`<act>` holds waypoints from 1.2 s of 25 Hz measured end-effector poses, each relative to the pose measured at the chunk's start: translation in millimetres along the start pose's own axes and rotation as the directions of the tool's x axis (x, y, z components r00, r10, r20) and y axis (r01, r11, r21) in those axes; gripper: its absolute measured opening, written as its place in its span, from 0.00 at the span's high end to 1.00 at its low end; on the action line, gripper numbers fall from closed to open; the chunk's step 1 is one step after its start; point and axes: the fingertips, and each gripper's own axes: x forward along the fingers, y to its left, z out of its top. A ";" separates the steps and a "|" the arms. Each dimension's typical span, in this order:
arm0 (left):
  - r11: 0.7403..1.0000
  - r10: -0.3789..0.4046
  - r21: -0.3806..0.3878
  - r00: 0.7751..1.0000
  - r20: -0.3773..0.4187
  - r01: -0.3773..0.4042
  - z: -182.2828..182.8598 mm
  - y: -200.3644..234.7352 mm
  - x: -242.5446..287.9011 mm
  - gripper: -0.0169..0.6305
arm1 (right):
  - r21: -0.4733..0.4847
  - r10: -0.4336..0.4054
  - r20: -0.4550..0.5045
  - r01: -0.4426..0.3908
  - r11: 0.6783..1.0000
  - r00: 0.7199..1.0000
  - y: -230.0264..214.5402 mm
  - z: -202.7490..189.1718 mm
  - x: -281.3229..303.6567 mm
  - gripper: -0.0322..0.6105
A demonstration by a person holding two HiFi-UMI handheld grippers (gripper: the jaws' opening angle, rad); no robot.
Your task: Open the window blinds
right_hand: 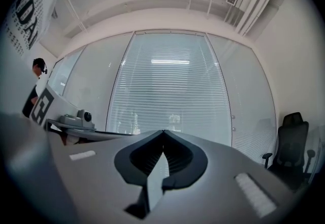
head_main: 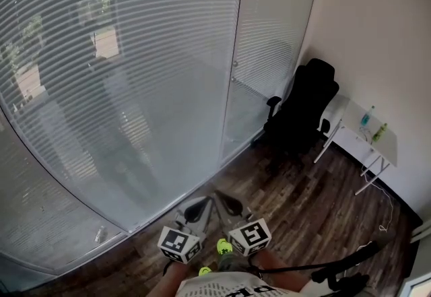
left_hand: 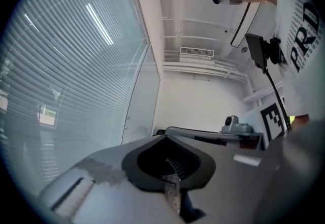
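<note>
The window blinds [head_main: 121, 87] hang with slats closed behind a tall glass wall; they fill the left gripper view's left side [left_hand: 66, 81] and the middle of the right gripper view [right_hand: 172, 91]. Both grippers are held low in front of the person, side by side, some way short of the glass and pointing level at it. My left gripper [head_main: 196, 208] has its jaw tips [left_hand: 165, 136] meeting, with nothing between them. My right gripper [head_main: 227, 203] is likewise shut and empty [right_hand: 163, 131]. I see no cord or wand for the blinds.
A black office chair [head_main: 303, 110] stands at the right by the glass, also in the right gripper view [right_hand: 292, 147]. A small white table [head_main: 377, 147] with bottles [head_main: 367, 117] sits against the right wall. A glass door knob [head_main: 235, 63] shows mid-wall. Another person [right_hand: 36, 73] stands far left.
</note>
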 end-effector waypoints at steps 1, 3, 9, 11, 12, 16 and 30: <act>1.000 0.004 -0.003 1.000 0.001 -0.004 -1.9 2.1 4.3 0.99 | 0.000 0.000 -0.001 0.000 1.000 1.000 -4.7 -2.8 1.8 0.95; 1.000 0.013 -0.007 1.000 0.000 -0.013 -3.5 7.4 15.3 0.99 | 0.001 0.004 0.002 -0.004 1.000 1.000 -15.7 -5.8 7.8 0.95; 0.999 0.045 -0.003 0.999 -0.011 -0.045 -5.3 24.1 46.3 0.99 | 0.026 0.040 0.010 -0.040 0.999 0.999 -44.2 -7.4 27.9 0.95; 0.998 0.055 -0.009 0.998 -0.017 -0.056 -6.2 26.6 60.4 0.99 | 0.035 0.051 0.009 -0.051 0.998 0.999 -57.9 -7.8 31.9 0.95; 0.998 0.060 -0.012 0.998 -0.019 -0.061 -6.2 27.1 69.0 0.99 | 0.038 0.054 0.007 -0.054 0.998 0.999 -66.6 -7.6 33.3 0.95; 0.997 0.075 -0.018 0.997 -0.021 -0.075 -1.0 36.2 113.7 0.99 | 0.043 0.063 -0.002 -0.062 0.997 0.998 -110.2 -2.5 47.7 0.95; 0.991 0.125 0.043 0.992 -0.036 -0.123 -13.8 54.1 212.1 0.99 | 0.050 0.121 0.017 -0.122 0.991 0.993 -205.3 -14.9 73.2 0.95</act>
